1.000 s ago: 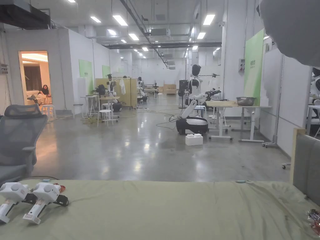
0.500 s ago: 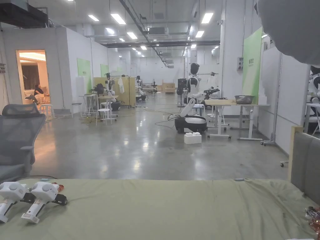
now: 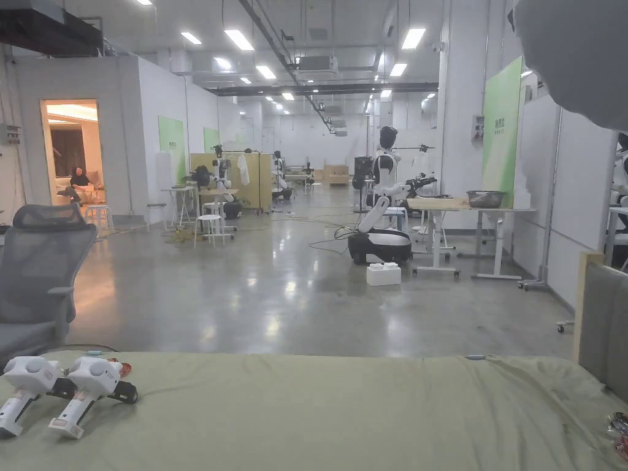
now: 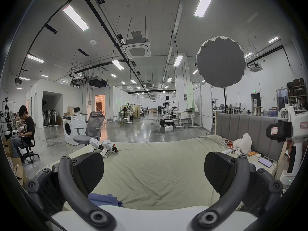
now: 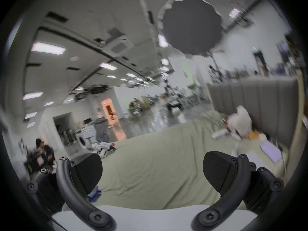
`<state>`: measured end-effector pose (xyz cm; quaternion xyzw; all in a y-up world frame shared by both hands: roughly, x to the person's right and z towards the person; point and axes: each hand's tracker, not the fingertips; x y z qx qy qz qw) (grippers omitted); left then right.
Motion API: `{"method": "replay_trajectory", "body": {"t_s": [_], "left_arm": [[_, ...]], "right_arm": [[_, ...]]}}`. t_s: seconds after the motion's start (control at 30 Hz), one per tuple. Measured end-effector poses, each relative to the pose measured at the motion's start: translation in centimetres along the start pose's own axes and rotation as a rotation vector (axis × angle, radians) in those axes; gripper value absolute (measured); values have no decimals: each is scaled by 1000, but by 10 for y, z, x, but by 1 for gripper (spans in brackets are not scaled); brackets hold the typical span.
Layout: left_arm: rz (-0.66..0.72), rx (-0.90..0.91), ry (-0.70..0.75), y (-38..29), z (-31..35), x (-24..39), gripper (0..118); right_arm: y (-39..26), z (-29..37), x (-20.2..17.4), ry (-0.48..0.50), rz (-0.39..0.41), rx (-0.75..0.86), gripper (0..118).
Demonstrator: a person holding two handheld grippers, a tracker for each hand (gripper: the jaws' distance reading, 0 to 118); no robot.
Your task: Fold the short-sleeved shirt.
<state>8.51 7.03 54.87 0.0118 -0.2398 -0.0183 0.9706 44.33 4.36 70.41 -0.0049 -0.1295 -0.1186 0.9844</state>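
A bunched blue cloth [image 4: 105,199] lies on the green bed sheet [image 4: 158,168], just below and beside the left jaw in the left gripper view. My left gripper [image 4: 154,168] hovers over the sheet, open, its jaws wide apart with nothing between them. The same blue cloth [image 5: 94,193] peeks out by the left jaw in the blurred right gripper view. My right gripper [image 5: 152,168] is open too, over the bare sheet [image 5: 158,159]. Its white body [image 4: 298,134] shows at the right edge of the left gripper view.
Two spare white grippers [image 3: 67,392] lie at the bed's far left corner. A grey headboard [image 3: 604,325] bounds the right side, with a white bag [image 4: 243,143] and a phone [image 4: 265,161] beside it. An office chair [image 3: 37,270] and a seated person [image 4: 25,131] are left.
The head camera has swayed slightly. The spare grippers and the sheet lie as before.
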Motion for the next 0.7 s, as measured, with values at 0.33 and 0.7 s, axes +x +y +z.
{"method": "replay_trajectory", "body": {"t_s": [0.33,0.7], "left_arm": [[14,-8,0,-8,-8,0,118],[152,-304,-125,-118,-89,5,118]], "right_arm": [[-17,-8,-30,-60,262,-19,118],[-113,-88,24,-42,125,-365,118]]}}
